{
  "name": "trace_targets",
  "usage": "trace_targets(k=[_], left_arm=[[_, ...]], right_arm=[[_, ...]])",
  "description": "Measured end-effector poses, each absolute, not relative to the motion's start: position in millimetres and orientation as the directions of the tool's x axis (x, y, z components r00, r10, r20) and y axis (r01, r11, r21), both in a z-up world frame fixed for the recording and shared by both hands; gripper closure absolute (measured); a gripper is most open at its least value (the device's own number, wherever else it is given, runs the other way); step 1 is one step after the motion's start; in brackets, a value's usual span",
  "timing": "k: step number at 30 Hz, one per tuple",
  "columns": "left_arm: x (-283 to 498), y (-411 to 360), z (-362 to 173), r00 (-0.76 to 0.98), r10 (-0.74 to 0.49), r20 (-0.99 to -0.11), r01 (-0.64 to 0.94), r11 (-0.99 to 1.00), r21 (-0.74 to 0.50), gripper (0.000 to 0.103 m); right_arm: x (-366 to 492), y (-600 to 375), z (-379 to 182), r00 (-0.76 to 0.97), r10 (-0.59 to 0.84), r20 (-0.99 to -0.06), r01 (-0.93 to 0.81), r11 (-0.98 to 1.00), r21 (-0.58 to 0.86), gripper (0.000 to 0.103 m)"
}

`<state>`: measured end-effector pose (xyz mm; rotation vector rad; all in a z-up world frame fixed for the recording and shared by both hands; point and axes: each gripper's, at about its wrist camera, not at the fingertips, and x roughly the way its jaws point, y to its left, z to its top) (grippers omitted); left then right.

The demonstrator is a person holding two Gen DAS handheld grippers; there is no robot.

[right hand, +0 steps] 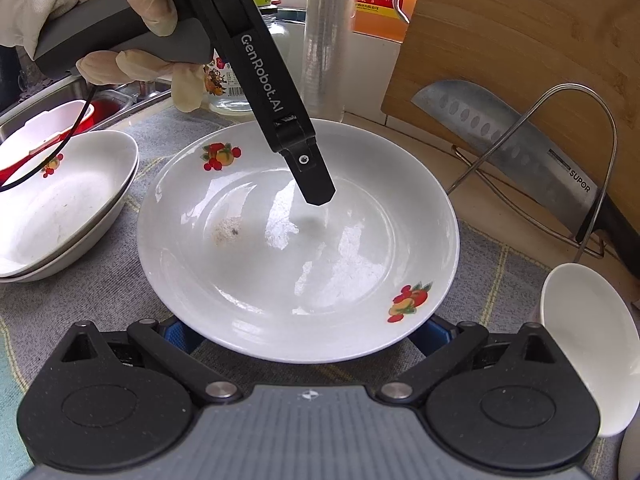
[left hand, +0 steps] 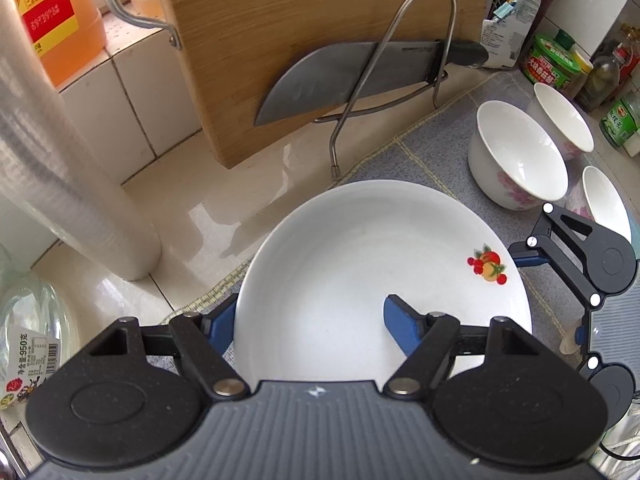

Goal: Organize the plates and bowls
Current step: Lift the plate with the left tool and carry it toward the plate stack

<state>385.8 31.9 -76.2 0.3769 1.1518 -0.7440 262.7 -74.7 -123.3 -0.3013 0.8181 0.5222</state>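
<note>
**Left gripper clamps a plate rim; right gripper waits, spread wide**

A white plate [right hand: 298, 240] with small fruit motifs sits on a grey mat [right hand: 100, 280] on a kitchen counter. The step in hand looks like taking hold of this plate, probably to stack it.

The left gripper [left hand: 310, 320] points steeply down at the plate's left edge. One blue pad sits outside the rim and the other inside the dish, so the jaws are closed on the rim. A gloved hand [right hand: 120, 20] holds its handle.

The right gripper [right hand: 308, 334] is at the plate's near edge, jaws spread wide. Its blue pads lie low beside the rim; whether they touch it I cannot tell, but they hold nothing.

Two similar plates [right hand: 60, 204] are stacked at the left of the right wrist view. Three white bowls [left hand: 516, 156] stand to the right.

The next move, I judge, calls for a level lift, as the glazed rim may slip.
</note>
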Motion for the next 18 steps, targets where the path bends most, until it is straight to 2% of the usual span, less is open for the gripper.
trace_targets(k=[18], left_arm=[[356,42,-53,0.246,-0.353,-0.903,0.687,0.721,-0.094,0.029]], right_arm=[[240,-70,-95,0.564,0.338,-0.754,-0.572,0.818,-0.062,0.0]])
